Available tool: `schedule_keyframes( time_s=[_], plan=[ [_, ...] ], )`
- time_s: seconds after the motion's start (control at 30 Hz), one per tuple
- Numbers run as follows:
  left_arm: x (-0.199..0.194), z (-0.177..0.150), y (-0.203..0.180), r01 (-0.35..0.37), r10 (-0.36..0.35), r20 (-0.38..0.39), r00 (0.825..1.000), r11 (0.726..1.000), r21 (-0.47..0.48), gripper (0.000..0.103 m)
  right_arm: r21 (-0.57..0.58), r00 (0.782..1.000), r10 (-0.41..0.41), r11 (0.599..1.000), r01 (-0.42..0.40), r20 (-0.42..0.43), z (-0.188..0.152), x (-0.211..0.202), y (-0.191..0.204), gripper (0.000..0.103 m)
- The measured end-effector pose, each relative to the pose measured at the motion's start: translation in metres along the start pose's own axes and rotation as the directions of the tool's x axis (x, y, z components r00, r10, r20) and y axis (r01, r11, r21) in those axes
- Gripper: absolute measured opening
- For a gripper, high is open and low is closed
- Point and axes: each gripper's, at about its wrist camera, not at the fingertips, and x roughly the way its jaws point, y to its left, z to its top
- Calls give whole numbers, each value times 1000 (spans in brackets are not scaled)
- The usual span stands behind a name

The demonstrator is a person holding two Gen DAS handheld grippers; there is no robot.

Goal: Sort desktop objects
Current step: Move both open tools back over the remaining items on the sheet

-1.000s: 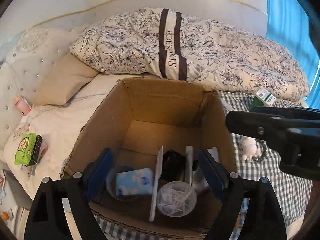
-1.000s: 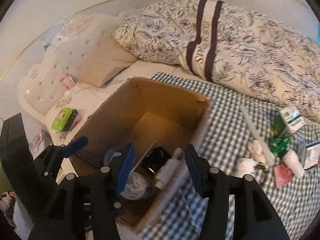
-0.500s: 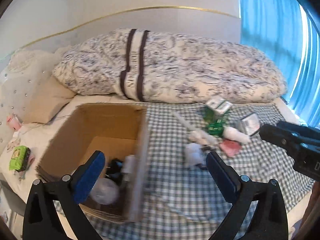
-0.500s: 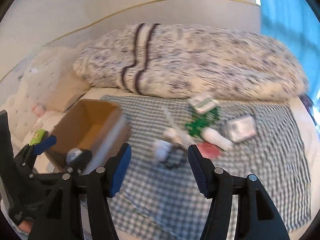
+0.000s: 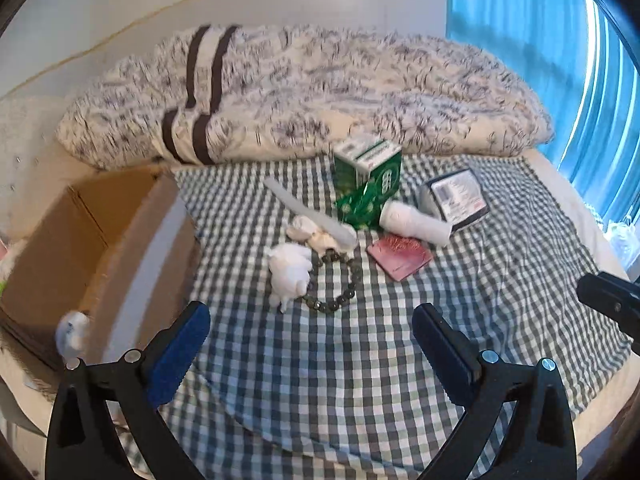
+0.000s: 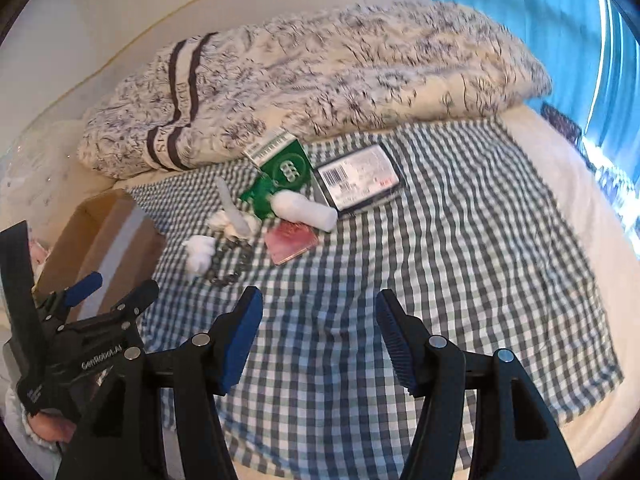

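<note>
Left wrist view: left gripper (image 5: 310,338) and right gripper (image 6: 319,334) gape wide, empty, above green-checked cloth (image 5: 360,360) beside brown cardboard box (image 5: 72,240).

The green box (image 6: 286,168), lying on the checked cloth just before the duvet, carries the white figures "666" in a ring on its upper face; the same mark shows on its side in the left wrist view, too blurred there to be sure of. The left gripper (image 6: 104,292), at the near left in the right wrist view, has "GenRobot.AI" printed in white on its black body. Between the dark stripes of the duvet (image 6: 320,88) runs lettering of which only "E" at the far end and "S" at the near end can be read. The flat dark box (image 6: 358,178) to the right of the green one bears a barcode and fine print, illegible.
</note>
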Motion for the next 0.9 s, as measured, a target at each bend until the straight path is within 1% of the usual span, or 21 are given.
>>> schedule_keyframes(
  time_s=[0.13, 0.27, 0.33, 0.4, 0.5, 0.6, 0.77, 0.9],
  plan=[
    [35, 0, 6, -22, 22, -43, 999, 1000, -9, 103, 2, 999, 15, 1000, -15, -39, 4, 31, -3, 59],
    [67, 6, 14, -39, 38, -76, 996, 999, -11, 103, -12, 997, 26, 1000, -27, -71, 17, 66, 1, 59],
    [82, 9, 19, -24, 24, -83, 996, 1000, 0, 103, -43, 995, 51, 998, -55, -87, 26, 85, 6, 59],
    [96, 11, 21, -16, 18, -96, 995, 1000, 21, 103, -98, 990, 85, 991, -96, -112, 36, 106, 13, 59],
    [118, 14, 23, 7, -3, -115, 993, 999, 38, 103, -186, 990, 54, 979, -78, -132, 49, 130, 25, 59],
    [138, 16, 27, 17, -13, -137, 990, 999, 31, 103, -246, 986, 32, 967, -71, -161, 61, 155, 36, 59],
    [166, 18, 32, 25, -23, -169, 985, 1000, 10, 103, -300, 981, 34, 950, -91, -189, 71, 185, 51, 58],
    [188, 17, 35, 18, -19, -218, 976, 1000, -7, 103, -338, 983, 5, 939, -67, -182, 78, 206, 62, 59]
  ],
)
